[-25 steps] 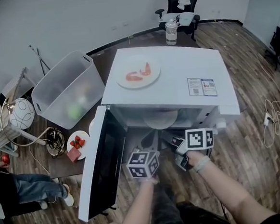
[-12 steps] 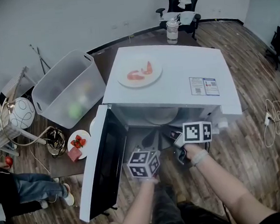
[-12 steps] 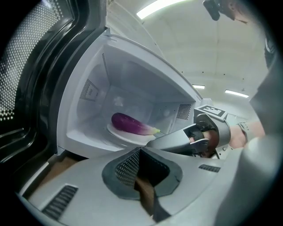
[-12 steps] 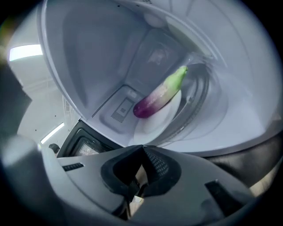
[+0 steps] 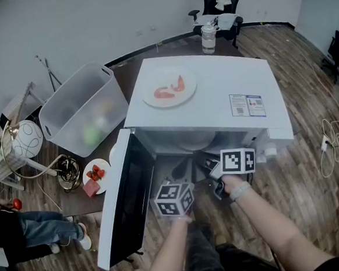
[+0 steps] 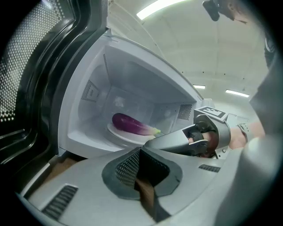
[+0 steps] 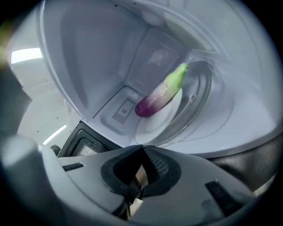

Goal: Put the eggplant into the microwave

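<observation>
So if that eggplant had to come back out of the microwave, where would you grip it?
Probably across the thick purple middle of the eggplant, coming in level through the open front. It lies on its side on the plate, long axis roughly crosswise, so jaws can span it; the green end tapers.

The purple eggplant point(image 6: 131, 123), paling to a green stem end, lay on its side on the round turntable plate point(image 6: 121, 136) inside the white microwave point(image 5: 211, 76), seemingly a little off-centre. The microwave's door point(image 5: 125, 205) stood swung wide open.
</observation>
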Demonstrator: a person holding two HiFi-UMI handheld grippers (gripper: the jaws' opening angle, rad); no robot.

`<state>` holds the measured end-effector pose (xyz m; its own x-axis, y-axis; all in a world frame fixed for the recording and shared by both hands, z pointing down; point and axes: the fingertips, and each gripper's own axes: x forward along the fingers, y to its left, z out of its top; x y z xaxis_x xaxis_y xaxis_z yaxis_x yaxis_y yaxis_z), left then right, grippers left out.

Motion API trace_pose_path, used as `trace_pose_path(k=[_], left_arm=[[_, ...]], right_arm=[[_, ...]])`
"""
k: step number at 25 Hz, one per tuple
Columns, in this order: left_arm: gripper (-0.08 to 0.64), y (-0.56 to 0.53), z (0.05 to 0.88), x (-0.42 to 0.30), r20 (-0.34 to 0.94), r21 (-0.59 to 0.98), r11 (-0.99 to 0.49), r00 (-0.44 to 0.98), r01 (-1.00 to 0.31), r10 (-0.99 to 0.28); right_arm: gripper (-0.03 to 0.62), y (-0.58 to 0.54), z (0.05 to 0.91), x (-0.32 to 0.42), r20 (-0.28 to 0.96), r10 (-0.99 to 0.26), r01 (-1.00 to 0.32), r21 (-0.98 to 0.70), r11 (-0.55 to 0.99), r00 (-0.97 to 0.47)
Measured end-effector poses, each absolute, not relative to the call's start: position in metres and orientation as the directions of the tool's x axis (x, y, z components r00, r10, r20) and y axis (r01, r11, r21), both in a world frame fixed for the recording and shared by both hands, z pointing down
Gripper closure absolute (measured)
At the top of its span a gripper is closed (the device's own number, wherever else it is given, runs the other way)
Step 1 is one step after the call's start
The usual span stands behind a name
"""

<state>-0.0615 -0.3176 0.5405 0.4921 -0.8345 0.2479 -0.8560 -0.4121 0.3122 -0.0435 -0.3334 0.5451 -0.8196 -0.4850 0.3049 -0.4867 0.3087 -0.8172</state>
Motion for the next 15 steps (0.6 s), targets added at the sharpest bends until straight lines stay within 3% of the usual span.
trace_pose_path(k=[15], left_arm=[[0.558, -0.297, 0.53, -0.063, 0.224, 0.272, -0.41, 0.471, -0.871, -0.853]], right_arm=[[0.595, -0.295, 0.527, -0.047, 0.194, -0.414, -0.382, -0.813, 0.44, -0.889]])
